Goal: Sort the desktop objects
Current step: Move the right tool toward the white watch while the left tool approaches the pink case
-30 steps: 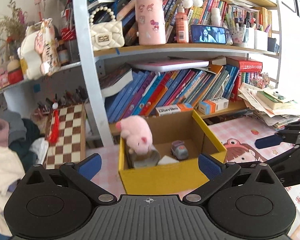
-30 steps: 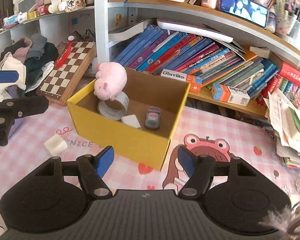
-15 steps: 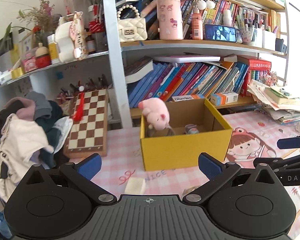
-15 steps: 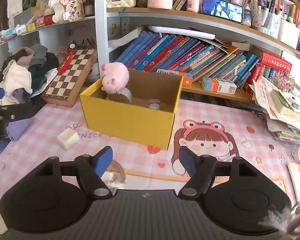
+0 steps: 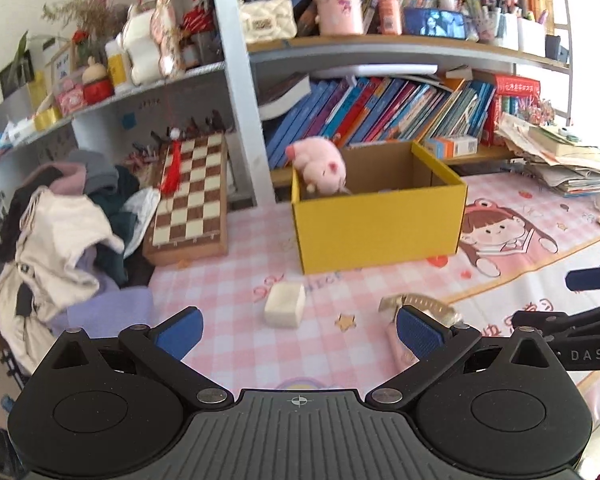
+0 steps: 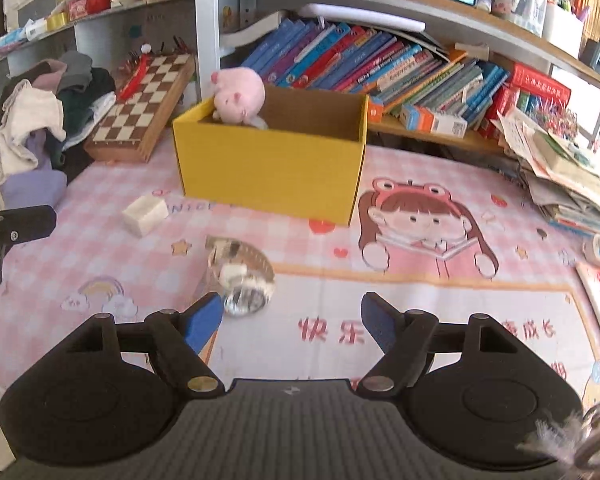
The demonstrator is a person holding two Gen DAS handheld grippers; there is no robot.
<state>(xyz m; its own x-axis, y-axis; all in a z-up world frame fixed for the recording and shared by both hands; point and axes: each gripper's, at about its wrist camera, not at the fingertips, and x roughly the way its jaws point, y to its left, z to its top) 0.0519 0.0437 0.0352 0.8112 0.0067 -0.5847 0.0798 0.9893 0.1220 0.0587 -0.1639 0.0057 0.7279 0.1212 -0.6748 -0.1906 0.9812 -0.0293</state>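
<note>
On the pink surface [image 6: 420, 292], the yellow box [image 6: 272, 172] sits at twelve o'clock, the white block [image 6: 145, 215] at ten, the wristwatch [image 6: 242, 276] nearest. Both the right gripper [image 6: 292, 322] and left gripper [image 5: 298, 330] have jaws spread, empty. The watch's smooth band could slip when pinched.

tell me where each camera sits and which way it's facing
Left wrist: on the left gripper, looking forward over the pink mat at the yellow box and bookshelf; own open fingers show, with the right gripper at right.
Right wrist: on the right gripper, facing the same box from farther right; own open fingers show.
Shared: box, pink plush, white block, watch, chessboard.
</note>
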